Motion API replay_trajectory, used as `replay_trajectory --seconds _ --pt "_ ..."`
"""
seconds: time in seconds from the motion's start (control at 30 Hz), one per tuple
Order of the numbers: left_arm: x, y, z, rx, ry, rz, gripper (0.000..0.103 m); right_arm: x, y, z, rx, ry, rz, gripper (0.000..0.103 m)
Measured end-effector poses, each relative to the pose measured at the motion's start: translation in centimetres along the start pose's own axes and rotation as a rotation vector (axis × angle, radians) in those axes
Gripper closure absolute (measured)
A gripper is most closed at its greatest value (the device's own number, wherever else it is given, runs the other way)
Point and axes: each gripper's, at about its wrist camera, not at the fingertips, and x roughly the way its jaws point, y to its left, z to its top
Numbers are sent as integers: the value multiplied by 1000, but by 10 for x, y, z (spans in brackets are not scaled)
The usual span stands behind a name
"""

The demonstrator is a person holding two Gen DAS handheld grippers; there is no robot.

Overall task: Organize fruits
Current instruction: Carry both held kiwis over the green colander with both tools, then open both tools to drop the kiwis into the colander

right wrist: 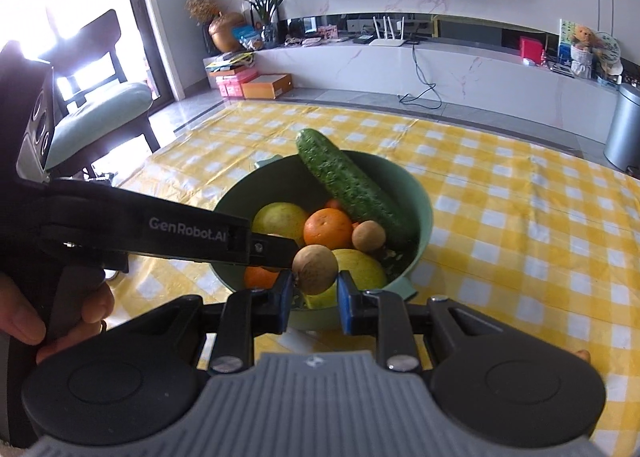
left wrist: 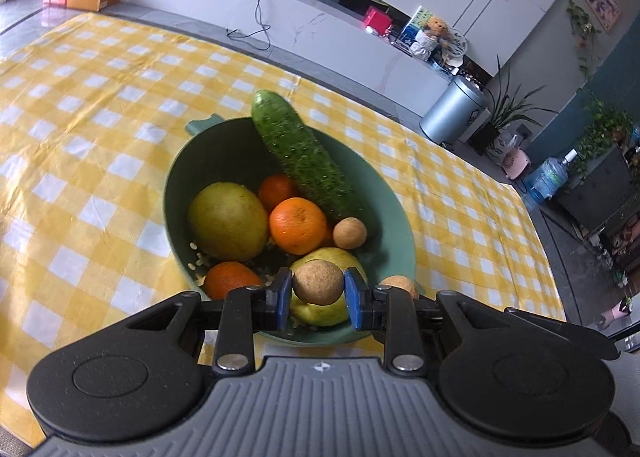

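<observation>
A green bowl (left wrist: 396,225) (right wrist: 424,213) on the yellow checked tablecloth holds a cucumber (left wrist: 304,157) (right wrist: 352,181), several oranges (left wrist: 298,225) (right wrist: 328,228), a yellow-green pear (left wrist: 228,221), a second pear (left wrist: 344,257) and a small brown round fruit (left wrist: 349,233) (right wrist: 368,235). My left gripper (left wrist: 319,293) is shut on another small brown round fruit (left wrist: 319,282) and holds it over the bowl's near rim. In the right wrist view that fruit (right wrist: 315,268) shows, with the left gripper's arm (right wrist: 180,233) reaching in from the left. My right gripper (right wrist: 313,297) is open, its jaws either side of the same fruit.
One more small brown fruit (left wrist: 400,284) lies just outside the bowl's near right rim. A hand (right wrist: 24,321) holds the left gripper's handle. A chair (right wrist: 104,97) stands at the table's left. A TV bench, boxes and a bin (right wrist: 624,125) stand beyond the table.
</observation>
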Motion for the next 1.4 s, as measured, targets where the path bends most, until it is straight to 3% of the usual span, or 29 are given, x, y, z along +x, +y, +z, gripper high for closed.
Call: replay_trajectory --seconds 0.3,0.77,0.97,1.1,1.4 --pt "15 18 2 -46 41 16 72 30 9 7 -22 69 7 83" --pt "17 16 2 -2 9 7 72 44 8 10 -18 110 -13 83" --pt "18 17 2 -6 2 -16 72 41 6 9 -14 103 -5 81" --pt "20 15 2 8 5 -17 72 34 3 9 -7 82 -13 70" --pt "25 5 1 62 23 43 71 15 -8 7 22 35 -64 66"
